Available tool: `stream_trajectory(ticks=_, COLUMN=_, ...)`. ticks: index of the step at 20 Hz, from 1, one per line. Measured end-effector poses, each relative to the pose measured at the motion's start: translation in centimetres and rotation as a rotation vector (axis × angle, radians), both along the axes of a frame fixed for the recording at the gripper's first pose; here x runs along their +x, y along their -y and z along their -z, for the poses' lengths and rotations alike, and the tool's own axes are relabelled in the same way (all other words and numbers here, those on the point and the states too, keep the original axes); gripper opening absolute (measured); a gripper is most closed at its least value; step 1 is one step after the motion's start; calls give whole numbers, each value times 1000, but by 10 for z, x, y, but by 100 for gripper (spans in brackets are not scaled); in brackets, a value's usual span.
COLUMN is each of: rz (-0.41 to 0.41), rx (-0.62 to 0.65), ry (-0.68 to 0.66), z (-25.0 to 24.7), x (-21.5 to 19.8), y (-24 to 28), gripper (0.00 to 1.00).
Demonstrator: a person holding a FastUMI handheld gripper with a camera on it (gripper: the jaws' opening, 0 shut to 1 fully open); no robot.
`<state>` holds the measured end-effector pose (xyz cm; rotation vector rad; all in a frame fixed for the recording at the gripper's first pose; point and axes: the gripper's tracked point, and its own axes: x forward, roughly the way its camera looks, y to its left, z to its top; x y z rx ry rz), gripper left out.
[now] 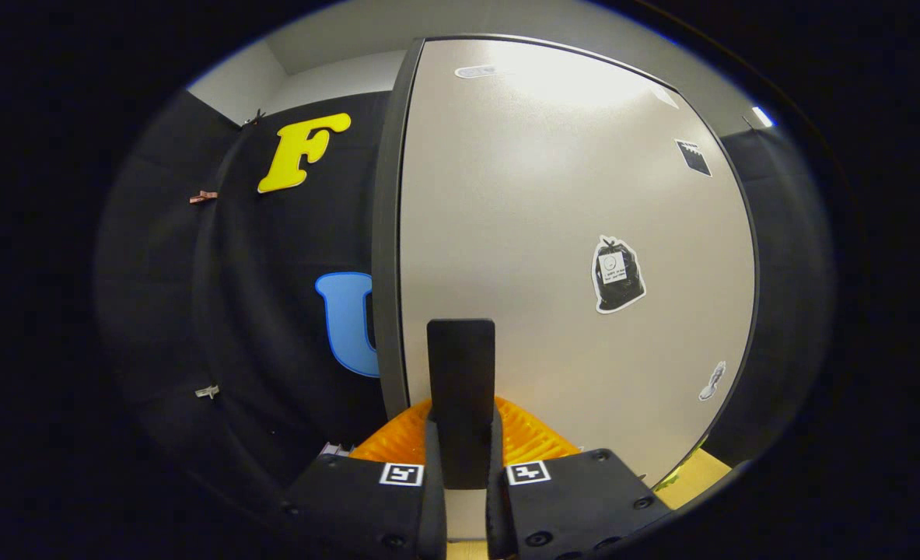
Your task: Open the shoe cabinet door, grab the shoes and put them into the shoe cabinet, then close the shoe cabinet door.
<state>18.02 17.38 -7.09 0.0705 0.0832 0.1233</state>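
Gripper view, close up on the door [568, 233], pale and matte with a dark edge, standing just beyond the claw [461, 435]. Claw fingers drawn in tight on a flat dark handle [460, 389] that sticks out from the door's lower part, one finger pressing on each side. Ribbed finger pads [533, 439] fanning out left and right of the handle, against the door face. On the door, right of the handle: a sticker [617, 274] shaped like a tied bag, a smaller sticker [712, 381] lower and nearer the door's right edge, a dark patch [694, 157] high up. Left of the door, the booth wall [273, 327] of black cloth, with small clips [203, 197] pinned to it. Below the door's right corner, a strip of wooden floor [701, 474]. Cannot tell from here where the shoes lie.
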Motion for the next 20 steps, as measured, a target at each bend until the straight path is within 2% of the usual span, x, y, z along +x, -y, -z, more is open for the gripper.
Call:
stream_trajectory(ticks=1, rz=-11, rx=-6, ry=-3, z=2, x=-3, y=-1, gripper=24)
stream_trajectory(ticks=2, rz=-23, rx=-8, ry=1, z=1, x=-7, y=-1, gripper=17)
stream_trajectory(ticks=10, rz=-122, rx=34, ry=8, z=-10, x=-70, y=15, gripper=17)
stream_trajectory(ticks=13, rz=-162, rx=31, ry=8, z=-10, x=-109, y=40, gripper=17)
stream_trajectory(ticks=20, rz=-193, rx=32, ry=-2, z=-15, x=-168, y=97, gripper=17)
